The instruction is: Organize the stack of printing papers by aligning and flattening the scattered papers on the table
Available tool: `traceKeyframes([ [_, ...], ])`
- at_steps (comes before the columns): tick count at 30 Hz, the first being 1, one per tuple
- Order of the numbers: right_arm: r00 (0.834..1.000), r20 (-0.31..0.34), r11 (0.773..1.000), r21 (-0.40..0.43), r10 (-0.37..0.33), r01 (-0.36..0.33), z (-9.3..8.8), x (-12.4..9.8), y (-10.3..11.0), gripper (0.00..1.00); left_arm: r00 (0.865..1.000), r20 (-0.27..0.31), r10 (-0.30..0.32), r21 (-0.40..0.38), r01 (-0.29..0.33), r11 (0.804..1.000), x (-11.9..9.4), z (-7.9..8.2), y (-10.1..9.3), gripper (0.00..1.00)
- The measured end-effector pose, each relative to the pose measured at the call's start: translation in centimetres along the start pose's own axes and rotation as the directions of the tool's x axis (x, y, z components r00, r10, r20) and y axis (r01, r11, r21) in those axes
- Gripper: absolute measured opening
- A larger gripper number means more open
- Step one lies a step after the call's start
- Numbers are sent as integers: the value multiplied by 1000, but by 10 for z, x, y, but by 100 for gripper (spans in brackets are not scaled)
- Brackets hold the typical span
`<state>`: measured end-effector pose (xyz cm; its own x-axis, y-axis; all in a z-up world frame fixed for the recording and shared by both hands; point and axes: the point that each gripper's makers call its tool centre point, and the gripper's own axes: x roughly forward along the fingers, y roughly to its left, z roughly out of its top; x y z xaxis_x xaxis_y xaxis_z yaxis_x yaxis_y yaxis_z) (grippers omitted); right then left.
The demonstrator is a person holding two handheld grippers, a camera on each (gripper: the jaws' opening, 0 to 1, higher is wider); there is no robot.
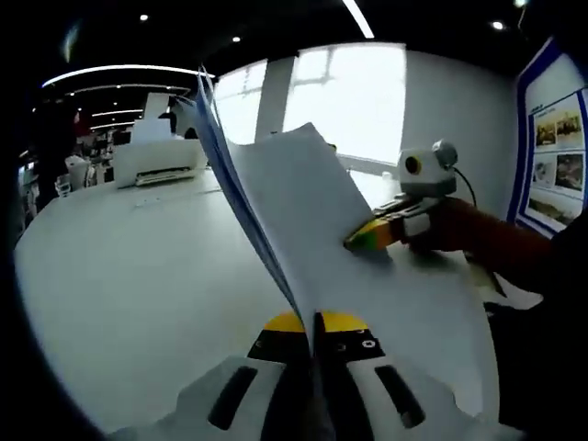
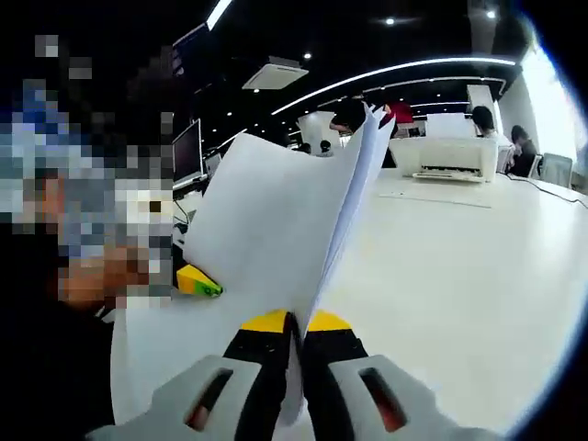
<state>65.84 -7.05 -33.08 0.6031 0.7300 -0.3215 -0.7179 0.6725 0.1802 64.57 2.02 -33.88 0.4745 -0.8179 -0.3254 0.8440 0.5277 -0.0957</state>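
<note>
A stack of white printing papers (image 1: pixel 303 211) is held on edge above the white table (image 1: pixel 138 276), its sheets fanned a little at the top. My left gripper (image 1: pixel 315 322) is shut on the stack's near edge. From the right, the right gripper (image 1: pixel 367 239) reaches in with its yellow-green tips clamped on the opposite edge. In the right gripper view the same paper stack (image 2: pixel 266 220) stands upright with my right gripper (image 2: pixel 296 322) shut on it. The left gripper's yellow tip (image 2: pixel 200 283) shows at the sheet's lower left edge.
A white printer (image 1: pixel 156 161) (image 2: pixel 450 156) sits at the far side of the table (image 2: pixel 459 276). A blue-framed poster board (image 1: pixel 560 147) stands at the right. A monitor (image 2: pixel 188 152) and seated people (image 2: pixel 482 119) are in the background.
</note>
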Motion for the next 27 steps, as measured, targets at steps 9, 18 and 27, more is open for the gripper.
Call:
traceKeyframes([
  [9, 991, 97, 993, -71, -90, 97, 4, -18, -19, 18, 1000, -10, -27, 9, 27, 1000, 4, -3, 4, 6],
  [18, 963, 243, 976, -152, -118, 157, 25, -31, -15, 23, 998, -19, -65, -5, 65, 998, 7, -4, 3, 6],
  [27, 994, 92, 984, -165, -56, 71, 9, 4, -8, 26, 998, -22, -54, 4, 54, 999, 8, -5, 3, 6],
])
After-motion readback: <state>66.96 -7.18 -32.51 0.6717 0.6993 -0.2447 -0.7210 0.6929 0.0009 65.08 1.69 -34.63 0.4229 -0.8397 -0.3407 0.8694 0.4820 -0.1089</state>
